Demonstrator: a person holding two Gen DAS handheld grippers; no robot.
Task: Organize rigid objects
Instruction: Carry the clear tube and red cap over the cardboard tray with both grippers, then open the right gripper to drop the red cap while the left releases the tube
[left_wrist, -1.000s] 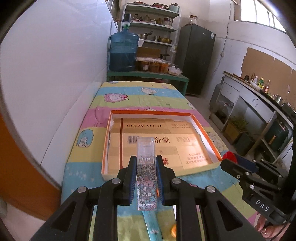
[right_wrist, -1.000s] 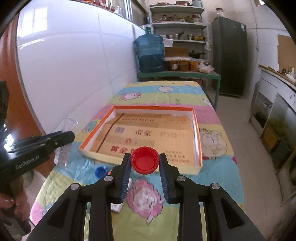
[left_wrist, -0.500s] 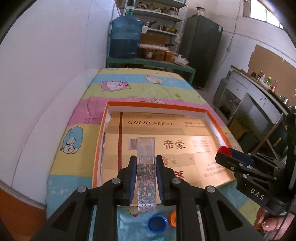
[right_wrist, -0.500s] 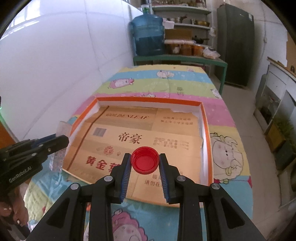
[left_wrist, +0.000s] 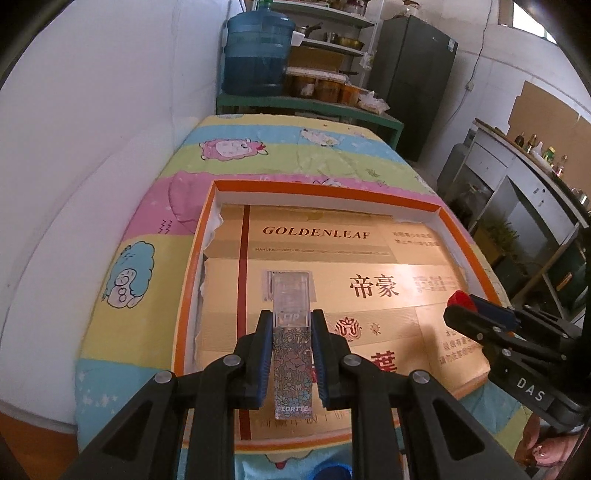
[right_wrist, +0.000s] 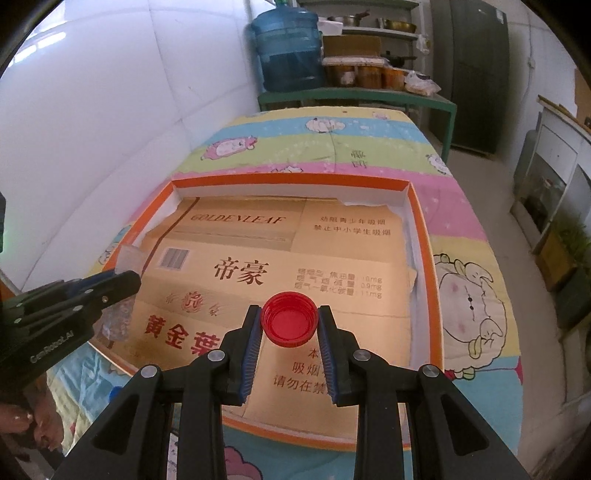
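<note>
My left gripper (left_wrist: 291, 325) is shut on a clear lip gloss tube (left_wrist: 291, 332) with a floral lower half, held over the near left part of the orange-rimmed tray (left_wrist: 192, 258). My right gripper (right_wrist: 289, 323) is shut on a red bottle cap (right_wrist: 289, 324), open side up, held over the tray's (right_wrist: 421, 236) near middle. The tray is lined with flattened gold cardboard (left_wrist: 332, 258). The right gripper also shows in the left wrist view (left_wrist: 480, 321), with the cap (left_wrist: 460, 297). The left gripper shows in the right wrist view (right_wrist: 110, 284).
The tray lies on a table with a cartoon-print cloth (right_wrist: 332, 147). A blue bottle cap (left_wrist: 332, 472) lies on the cloth near the table's front edge. A white wall (left_wrist: 92, 129) runs along the left. A blue water jug (left_wrist: 258, 51) and shelves stand behind the table.
Both grippers have moved forward from the table's front edge to over the tray, still holding the tube and the cap.
</note>
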